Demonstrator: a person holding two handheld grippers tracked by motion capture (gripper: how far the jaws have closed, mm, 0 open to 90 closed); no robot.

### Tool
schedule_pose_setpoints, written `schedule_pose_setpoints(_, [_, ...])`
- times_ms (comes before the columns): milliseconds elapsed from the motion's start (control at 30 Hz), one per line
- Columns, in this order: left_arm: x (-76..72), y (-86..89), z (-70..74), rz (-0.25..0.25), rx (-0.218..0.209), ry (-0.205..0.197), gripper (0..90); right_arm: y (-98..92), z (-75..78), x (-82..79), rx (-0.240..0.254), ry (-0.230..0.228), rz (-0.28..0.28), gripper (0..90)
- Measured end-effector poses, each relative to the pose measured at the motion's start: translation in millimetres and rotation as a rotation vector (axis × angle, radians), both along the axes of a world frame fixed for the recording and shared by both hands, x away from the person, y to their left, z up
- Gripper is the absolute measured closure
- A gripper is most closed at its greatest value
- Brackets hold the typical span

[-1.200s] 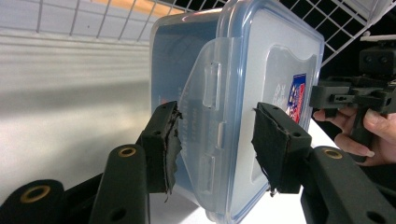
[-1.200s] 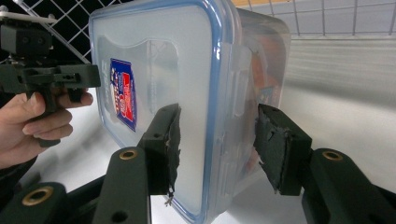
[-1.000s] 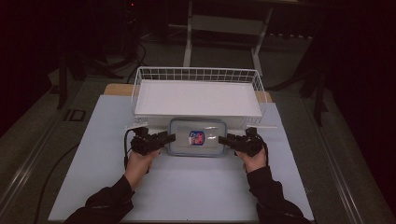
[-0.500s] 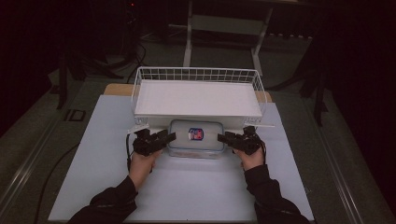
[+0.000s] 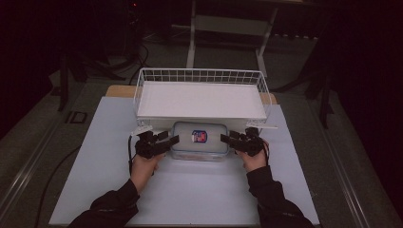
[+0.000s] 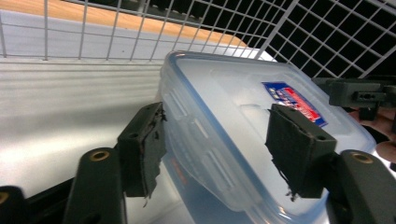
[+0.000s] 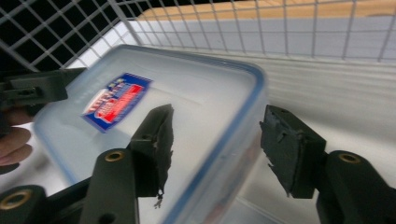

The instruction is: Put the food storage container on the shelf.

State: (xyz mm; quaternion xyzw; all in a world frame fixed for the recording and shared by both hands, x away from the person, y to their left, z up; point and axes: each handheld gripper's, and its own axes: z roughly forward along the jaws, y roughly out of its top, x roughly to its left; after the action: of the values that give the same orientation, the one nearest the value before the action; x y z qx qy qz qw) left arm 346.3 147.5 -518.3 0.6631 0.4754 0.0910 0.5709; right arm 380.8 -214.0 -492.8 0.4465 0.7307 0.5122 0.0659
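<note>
White table: L claw + R claw jaws just opening, apart, straddling container ends.

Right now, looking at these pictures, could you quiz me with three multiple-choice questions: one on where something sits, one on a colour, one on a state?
1. Where is the clear plastic lidded box?
A. inside the white wire basket
B. on the white table, against the basket's near side
C. on the floor

2. What colour is the seal line round the box's lid?
A. blue
B. green
C. orange

3. How do the left gripper pads stand?
A. pressed on the box
B. apart, astride the box's end
C. shut on nothing

Answers: 1 B, the high view shows it in front of the white wire basket on the white table. 2 A, both gripper views show a blue line. 3 B, gaps show at both pads; the jaws have just been opening.
</note>
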Motion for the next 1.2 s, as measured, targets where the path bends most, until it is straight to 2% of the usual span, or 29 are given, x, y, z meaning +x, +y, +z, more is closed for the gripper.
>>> schedule_pose_setpoints(33, [-3.3, -0.7, 2.8, -0.032, 0.016, -0.018, 29.0, -0.4, 0.6, -2.8, 0.009, 0.006, -0.002, 41.9])
schedule_pose_setpoints(133, [-6.1, -1.1, 5.5, -0.047, 0.027, -0.019, 23.2, -0.2, 0.9, -6.0, -0.002, -0.017, 0.010, 41.6])
schedule_pose_setpoints(233, [-12.7, -0.1, 9.3, -0.088, 0.032, -0.008, 15.6, -2.2, 5.0, -17.1, 0.011, -0.033, -0.003, 41.7])
schedule_pose_setpoints(333, [-18.2, 0.7, 11.9, -0.105, 0.048, -0.015, 13.5, -2.5, 10.5, -24.4, 0.015, -0.052, 0.004, 41.6])
schedule_pose_setpoints(367, [-23.7, 1.6, 15.0, -0.128, 0.055, -0.018, 12.0, -1.4, 15.6, -32.0, 0.002, -0.073, 0.013, 41.6])
schedule_pose_setpoints(467, [-28.3, 2.4, 17.6, -0.143, 0.066, -0.013, 5.2, -0.5, 19.0, -39.5, 0.002, -0.088, 0.016, 41.8])
schedule_pose_setpoints(500, [-33.2, 3.7, 20.5, -0.150, 0.061, -0.003, 2.4, 1.0, 21.7, -47.1, 0.013, -0.096, 0.026, 41.4])
schedule_pose_setpoints(667, [-43.9, 7.3, 26.9, -0.156, 0.067, -0.016, 0.6, 7.7, 25.5, -62.8, 0.007, -0.121, 0.050, 43.8])
schedule_pose_setpoints(733, [-49.2, 9.0, 28.7, -0.154, 0.076, -0.024, 0.6, 11.9, 25.1, -69.2, 0.011, -0.116, 0.071, 46.7])
schedule_pose_setpoints(767, [-54.3, 9.5, 29.2, -0.158, 0.088, -0.032, 0.6, 16.6, 23.0, -73.9, 0.011, -0.106, 0.091, 53.5])
schedule_pose_setpoints(800, [-54.3, 9.5, 29.2, -0.158, 0.088, -0.032, 0.6, 16.6, 23.0, -73.9, 0.011, -0.106, 0.091, 53.5])
schedule_pose_setpoints(833, [-58.9, 9.5, 28.2, -0.157, 0.099, -0.048, 0.6, 21.6, 19.7, -77.1, 0.000, -0.103, 0.102, 57.3])
schedule_pose_setpoints(867, [-58.9, 9.5, 28.2, -0.157, 0.099, -0.048, 0.6, 21.6, 19.7, -77.1, 0.000, -0.103, 0.102, 57.3])
schedule_pose_setpoints(900, [-62.3, 9.0, 25.7, -0.156, 0.107, -0.052, 0.6, 26.7, 15.7, -78.8, -0.015, -0.100, 0.110, 61.4])
schedule_pose_setpoints(1000, [-64.3, 9.0, 22.1, -0.154, 0.098, -0.050, 0.6, 32.9, 10.7, -80.0, -0.026, -0.095, 0.124, 64.3])
schedule_pose_setpoints(1033, [-64.4, 9.0, 18.6, -0.155, 0.097, -0.045, 0.6, 38.0, 6.7, -80.6, -0.038, -0.084, 0.138, 69.7])
schedule_pose_setpoints(1067, [-64.4, 9.0, 18.6, -0.155, 0.097, -0.045, 0.6, 38.0, 6.7, -80.6, -0.038, -0.084, 0.138, 69.7])
schedule_pose_setpoints(1100, [-64.0, 9.8, 16.4, -0.149, 0.102, -0.042, 0.6, 44.1, 1.9, -81.0, -0.059, -0.080, 0.149, 77.3])
schedule_pose_setpoints(1133, [-64.0, 9.8, 16.4, -0.149, 0.102, -0.042, 0.6, 44.1, 1.9, -81.0, -0.059, -0.080, 0.149, 77.3])
schedule_pose_setpoints(1167, [-64.5, 11.3, 15.9, -0.144, 0.090, -0.052, 0.6, 50.3, -2.3, -81.2, -0.089, -0.066, 0.158, 88.2])
schedule_pose_setpoints(1200, [-64.6, 11.6, 16.0, -0.142, 0.094, -0.053, 0.6, 53.0, -4.5, -80.5, -0.099, -0.059, 0.167, 89.7])
